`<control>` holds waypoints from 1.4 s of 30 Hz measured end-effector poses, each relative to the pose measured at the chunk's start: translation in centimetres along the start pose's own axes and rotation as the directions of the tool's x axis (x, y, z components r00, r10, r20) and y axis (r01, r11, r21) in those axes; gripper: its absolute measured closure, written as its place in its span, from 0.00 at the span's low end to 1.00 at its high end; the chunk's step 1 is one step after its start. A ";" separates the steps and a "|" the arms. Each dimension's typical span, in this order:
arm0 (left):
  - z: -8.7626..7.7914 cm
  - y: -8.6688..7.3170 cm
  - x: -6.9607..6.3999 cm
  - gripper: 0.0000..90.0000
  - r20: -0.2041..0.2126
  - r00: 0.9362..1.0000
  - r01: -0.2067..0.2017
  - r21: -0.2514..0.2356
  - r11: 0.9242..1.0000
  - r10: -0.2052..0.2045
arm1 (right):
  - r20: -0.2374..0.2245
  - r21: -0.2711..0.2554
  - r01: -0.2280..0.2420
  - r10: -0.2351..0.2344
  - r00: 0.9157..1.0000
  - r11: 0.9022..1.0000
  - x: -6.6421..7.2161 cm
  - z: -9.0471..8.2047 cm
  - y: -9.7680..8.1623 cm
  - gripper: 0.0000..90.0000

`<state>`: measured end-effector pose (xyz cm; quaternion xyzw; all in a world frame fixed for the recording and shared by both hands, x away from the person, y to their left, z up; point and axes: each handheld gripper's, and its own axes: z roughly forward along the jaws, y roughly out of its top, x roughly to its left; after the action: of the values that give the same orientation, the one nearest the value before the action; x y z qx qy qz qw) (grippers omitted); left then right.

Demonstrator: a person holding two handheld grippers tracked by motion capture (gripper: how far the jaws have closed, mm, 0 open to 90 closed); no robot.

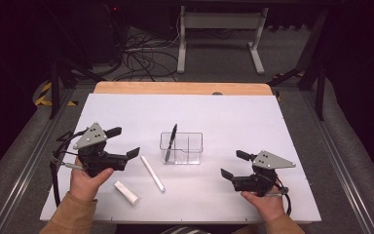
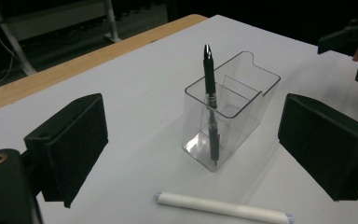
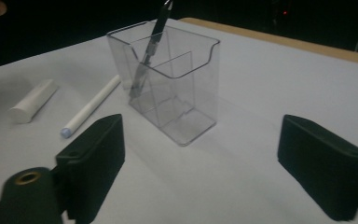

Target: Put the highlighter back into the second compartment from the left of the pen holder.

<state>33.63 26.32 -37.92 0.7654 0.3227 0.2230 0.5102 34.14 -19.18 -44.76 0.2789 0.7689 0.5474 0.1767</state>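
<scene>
My left gripper (image 1: 126, 142) has its jaws spread wide and empty, low over the surface (image 1: 233, 117); my right gripper (image 1: 233, 165) is the same, jaws apart with nothing between them. Just ahead of my left jaws lies the long white stick (image 2: 223, 209), flat, its long axis running crosswise to my line of reach, so the jaws could straddle it as they stand. A shorter white stub (image 1: 127, 192) lies nearer my left hand (image 1: 88, 182). Beyond the stick stands the clear holder (image 2: 230, 112), a black pen (image 2: 210, 102) leaning upright in it. My left gripper looks nearer both white pieces; my right is well apart from them.
</scene>
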 end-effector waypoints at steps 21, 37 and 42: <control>-0.9 -0.2 0.8 0.11 -0.022 0.999 0.025 -0.016 1.000 -0.026 | -0.054 0.024 0.054 -0.053 0.997 0.998 3.2 2.3 3.2 0.27; -1.2 -1.1 0.5 0.11 -0.028 0.999 0.023 0.004 1.000 -0.023 | -0.122 0.094 0.070 -0.058 0.991 0.993 5.4 4.9 5.2 0.24; -1.5 -1.6 0.3 0.11 -0.043 0.999 0.019 0.009 1.000 -0.019 | -0.123 0.120 0.097 -0.082 0.989 0.988 6.5 6.2 5.7 0.25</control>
<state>32.40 27.89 -38.84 0.7598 0.3419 0.2331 0.5015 34.02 -9.12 -41.30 0.2220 0.8227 0.5049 0.1375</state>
